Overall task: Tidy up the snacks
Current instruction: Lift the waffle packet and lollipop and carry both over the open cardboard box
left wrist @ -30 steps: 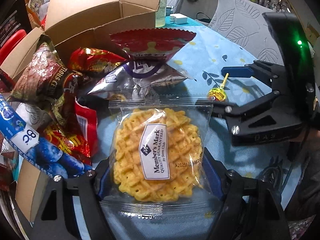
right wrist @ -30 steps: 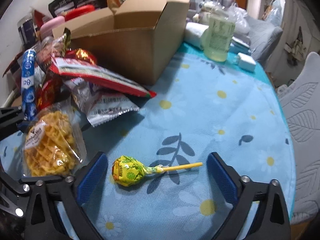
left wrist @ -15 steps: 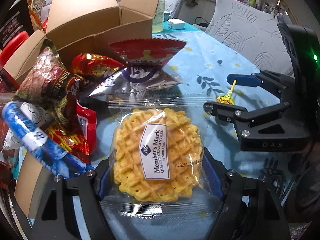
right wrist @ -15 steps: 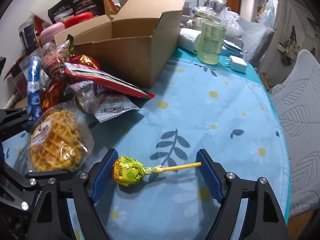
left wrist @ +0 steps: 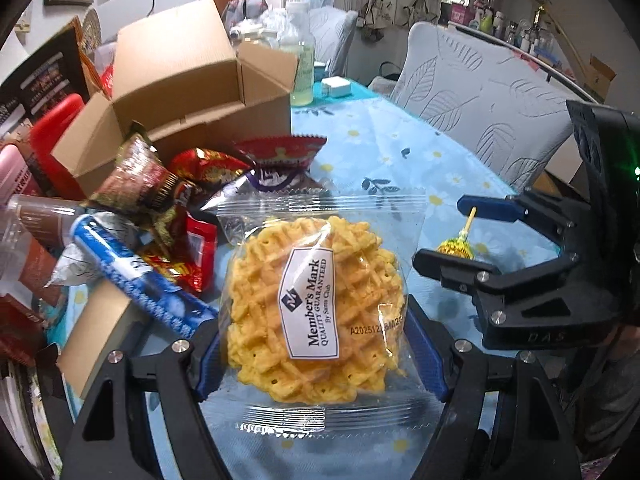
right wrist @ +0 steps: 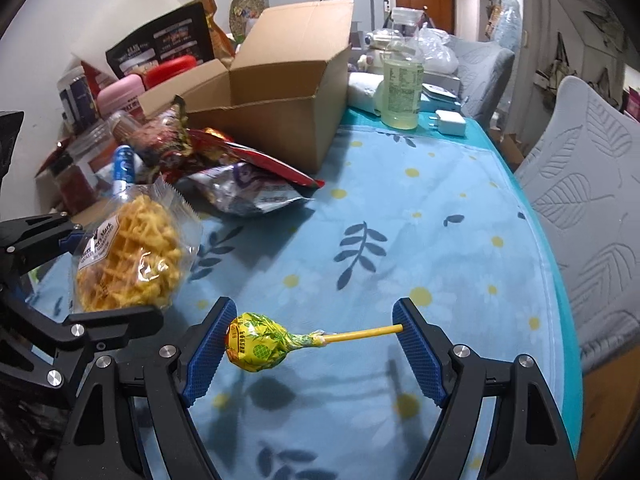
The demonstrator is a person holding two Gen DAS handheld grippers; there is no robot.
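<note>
Waffle snack pack [left wrist: 316, 312], clear wrapper with a white label, sits square between the blue pads of the left gripper [left wrist: 320, 344]. Both pads press the wrapper's sides; jaws hold it at a middling spread. In the right wrist view the pack [right wrist: 128, 256] appears lifted off the blue flowered cloth of the surface [right wrist: 440, 216], tilted.

Lollipop [right wrist: 260, 342], yellow-green wrapper, yellow stick, lies crosswise between the jaws of the right gripper [right wrist: 312, 344]. Head touches the left pad; stick tip meets the right pad. Held end to end, jaws fairly wide. Its shadow falls on the cloth below, so it hangs clear of the surface. From the left wrist view the lollipop [left wrist: 456, 246] shows between the same two fingers, stick pointing up.

The two grippers are side by side, near one edge of the surface.

Beyond the pack: a heap of snack bags [left wrist: 168, 196], red, brown and silver, plus a blue tube. Behind the heap, an open cardboard box [right wrist: 280, 92], flaps up. Past the box toward the far edge, a bottle [right wrist: 402, 84] of pale yellow liquid and a white charger [right wrist: 450, 122] just beside it.
</note>
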